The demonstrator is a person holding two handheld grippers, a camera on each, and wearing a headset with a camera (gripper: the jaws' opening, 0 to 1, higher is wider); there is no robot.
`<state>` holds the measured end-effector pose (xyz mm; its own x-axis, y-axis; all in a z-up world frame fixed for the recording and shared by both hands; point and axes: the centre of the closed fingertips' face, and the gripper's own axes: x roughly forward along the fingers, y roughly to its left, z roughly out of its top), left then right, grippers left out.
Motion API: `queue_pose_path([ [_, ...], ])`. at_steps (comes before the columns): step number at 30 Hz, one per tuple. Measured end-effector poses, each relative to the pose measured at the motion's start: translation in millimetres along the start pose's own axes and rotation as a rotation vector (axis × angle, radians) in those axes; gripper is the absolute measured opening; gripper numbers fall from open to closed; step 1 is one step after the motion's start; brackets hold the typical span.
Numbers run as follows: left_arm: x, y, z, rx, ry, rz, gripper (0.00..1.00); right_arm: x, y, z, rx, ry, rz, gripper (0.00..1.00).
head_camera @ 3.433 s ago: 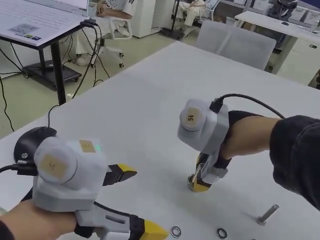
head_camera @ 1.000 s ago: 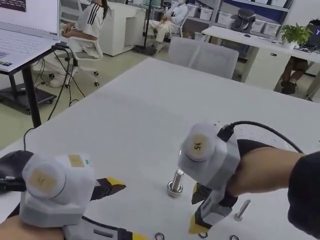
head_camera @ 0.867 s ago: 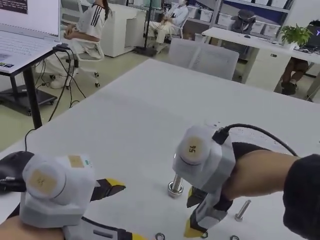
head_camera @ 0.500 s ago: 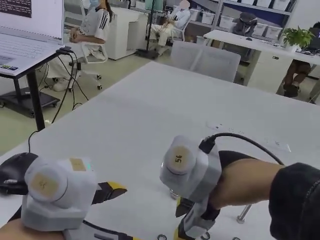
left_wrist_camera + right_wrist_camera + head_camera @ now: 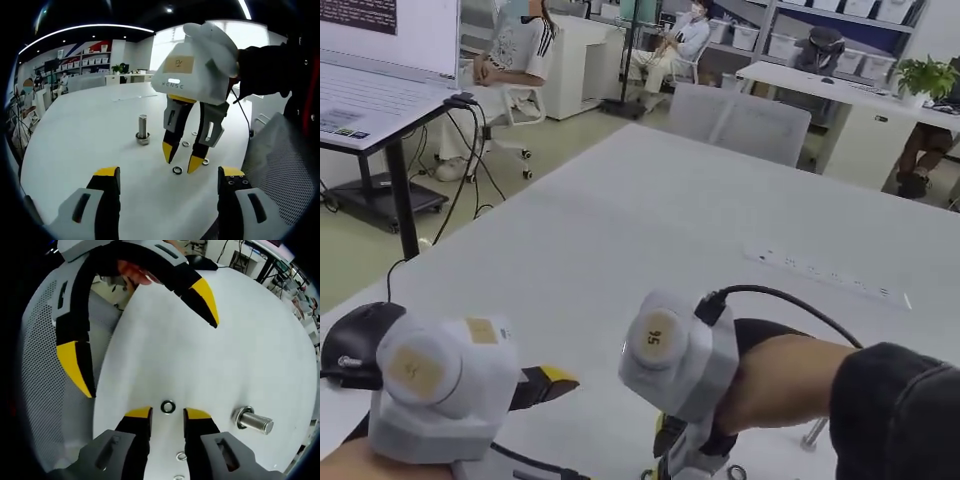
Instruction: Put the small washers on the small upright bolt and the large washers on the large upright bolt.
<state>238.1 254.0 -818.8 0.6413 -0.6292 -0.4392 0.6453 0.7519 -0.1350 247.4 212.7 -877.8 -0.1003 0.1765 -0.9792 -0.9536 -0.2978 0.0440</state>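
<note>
In the right gripper view my right gripper is open, its yellow tips on either side of a small washer lying flat on the white table. The large bolt stands upright just to its right, and more washers lie closer in. In the left gripper view my left gripper is open wide and holds nothing. Ahead of it, the right gripper points down over several washers, beside the large bolt. In the head view a smaller bolt lies on its side by the sleeve.
A black mouse sits at the table's left edge and a white power strip lies at the far right. A laptop is on a side desk, a grey chair stands beyond the table, and people sit further back.
My right gripper has left the upright large bolt and come down toward the near edge, over the loose washers, now hiding the bolt in the head view. The left gripper has stayed put.
</note>
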Motion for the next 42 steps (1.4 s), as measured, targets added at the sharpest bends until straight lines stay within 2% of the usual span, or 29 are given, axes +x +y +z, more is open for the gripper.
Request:
queue_pose_path([
  [9,0.0,-0.7,-0.1,-0.001,0.000,-0.005,0.79,3.4,1.2,-0.2,-0.014,0.007,0.001,0.23],
  [18,-0.2,-0.8,1.0,-0.001,-0.003,-0.005,0.78,3.8,-0.4,-0.3,-0.061,0.029,-0.041,0.20],
  [22,-0.4,-1.4,1.2,0.001,-0.004,-0.006,0.78,3.8,1.1,0.2,-0.073,0.033,-0.044,0.19],
  [33,-1.0,-2.2,2.2,0.002,-0.005,-0.005,0.78,3.4,-1.0,1.0,-0.071,0.007,-0.052,0.14],
  [42,-0.5,-0.9,0.5,0.001,0.003,-0.004,0.78,3.9,-1.4,0.8,-0.069,0.003,-0.038,0.13],
])
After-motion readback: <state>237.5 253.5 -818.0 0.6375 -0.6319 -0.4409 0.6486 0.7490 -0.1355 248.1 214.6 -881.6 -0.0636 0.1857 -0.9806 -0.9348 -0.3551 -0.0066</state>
